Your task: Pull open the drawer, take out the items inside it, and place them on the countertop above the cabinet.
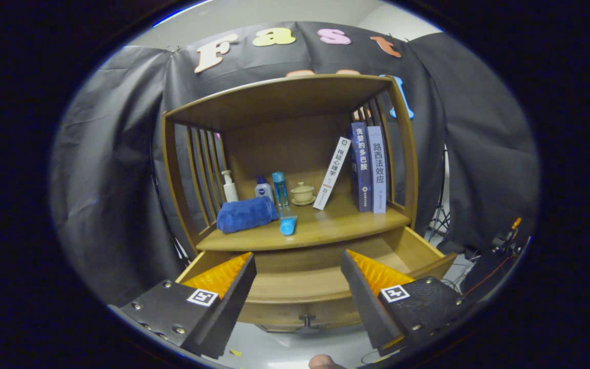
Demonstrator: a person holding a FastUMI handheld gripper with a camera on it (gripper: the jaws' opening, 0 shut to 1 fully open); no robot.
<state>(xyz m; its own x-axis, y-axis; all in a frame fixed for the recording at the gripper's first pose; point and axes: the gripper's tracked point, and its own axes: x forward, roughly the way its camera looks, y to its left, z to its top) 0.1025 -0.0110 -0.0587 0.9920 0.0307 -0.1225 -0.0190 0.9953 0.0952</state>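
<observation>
A wooden cabinet stands ahead with its drawer [413, 251] pulled out toward me; the bare wooden drawer floor shows between and beyond my fingers. The drawer's front panel with its small dark knob [306, 322] lies low between the fingers. My gripper [297, 266] is open, hovering over the drawer, nothing between its fingers. On the countertop [336, 225] above the drawer lie a folded blue towel [246, 214] and a blue tube [288, 223] near the front edge.
Further back on the countertop stand a white pump bottle [229, 186], a small blue-capped bottle [263, 188], a slim blue bottle [280, 188], a lidded cup on a saucer [303, 193], one leaning book [332, 173] and two upright books [369, 168]. A tripod [441, 215] and cables stand right of the cabinet.
</observation>
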